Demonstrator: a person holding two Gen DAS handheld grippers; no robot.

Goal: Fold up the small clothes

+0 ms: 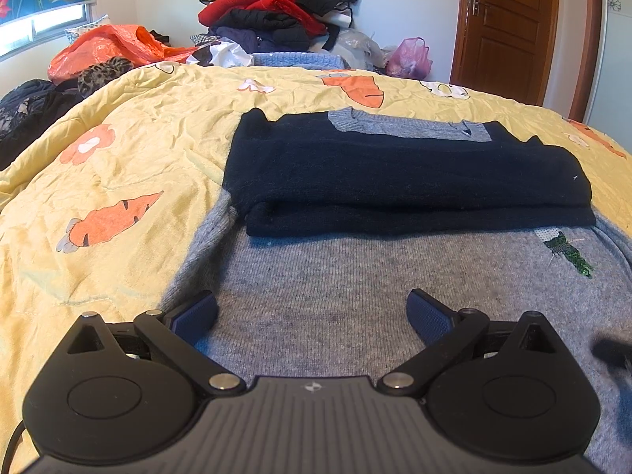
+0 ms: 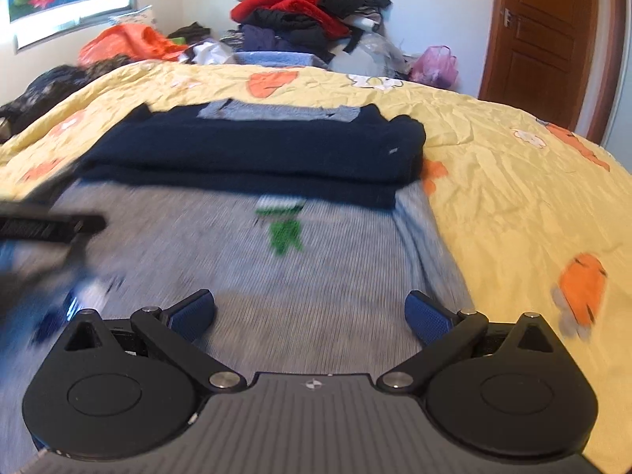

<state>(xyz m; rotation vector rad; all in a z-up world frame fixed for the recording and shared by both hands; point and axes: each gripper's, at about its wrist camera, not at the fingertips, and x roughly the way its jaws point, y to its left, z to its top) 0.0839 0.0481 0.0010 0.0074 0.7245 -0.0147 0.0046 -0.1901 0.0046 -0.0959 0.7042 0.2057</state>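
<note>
A grey knit sweater with navy sleeves lies flat on the yellow carrot-print quilt. Both navy sleeves are folded across its chest, below the grey collar. A green sequin patch shows on the grey body. My left gripper hovers open over the sweater's lower left part, nothing between its fingers. My right gripper stands open over the lower right part, the view blurred by motion. The left gripper shows as a dark blur at the right wrist view's left edge.
A tall heap of red, black and navy clothes sits beyond the bed's far edge. An orange plastic bag and dark clothes lie at the far left, a pink bag near the brown door. Bare quilt surrounds the sweater.
</note>
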